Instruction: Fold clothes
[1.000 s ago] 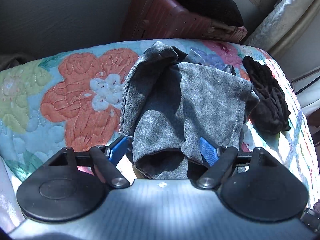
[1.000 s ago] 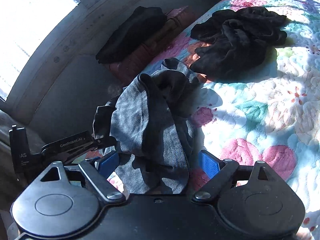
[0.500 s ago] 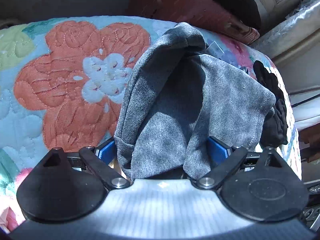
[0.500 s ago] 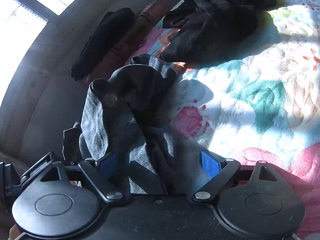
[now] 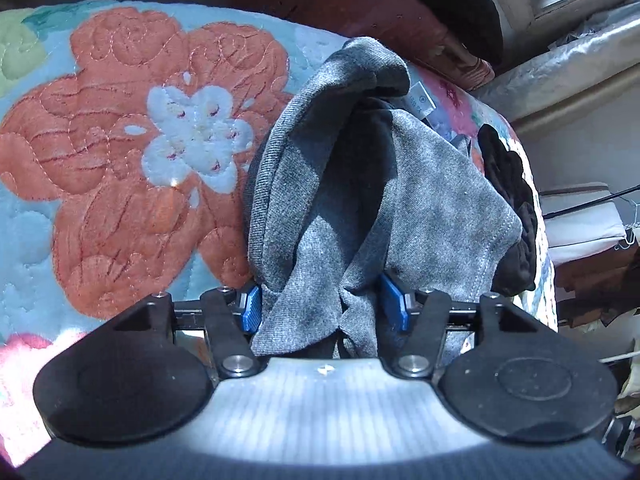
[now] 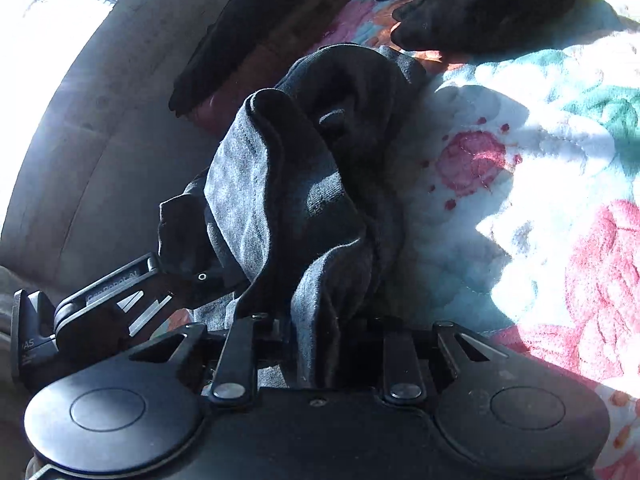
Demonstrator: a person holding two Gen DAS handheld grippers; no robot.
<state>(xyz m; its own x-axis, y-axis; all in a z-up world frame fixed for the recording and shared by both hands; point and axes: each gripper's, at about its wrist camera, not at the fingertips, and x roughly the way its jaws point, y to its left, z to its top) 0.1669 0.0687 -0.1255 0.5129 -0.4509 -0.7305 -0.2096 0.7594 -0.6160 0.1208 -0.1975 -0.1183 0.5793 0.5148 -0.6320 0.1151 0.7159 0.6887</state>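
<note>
Item: my left gripper (image 5: 322,302). Jaws abt half open and closing; blue pads (image 5: 251,307) flank a bunched end of the grey garment (image 5: 352,200), cloth betw. them and touching both pads.

Item: my right gripper (image 6: 324,344). Jaws narrower, closing; a grey fold sits betw. them, fingers dark, pads hidden by cloth, so can't tell if it is fully clenched. The left gripper shows at this view's lower left, beside the garment.

Item: grey garment. Crumpled, lies on the floral quilt (image 5: 120,184), near its edge by the wall, white label (image 5: 422,100) at far end.

Item: black clothing (image 6: 480,4). Heaped on quilt, beyond the grey garment, just beside it.

Item: reddish suitcase (image 5: 360,4). Off the quilt, behind garment; dark item (image 6: 240,40) on top.
</note>
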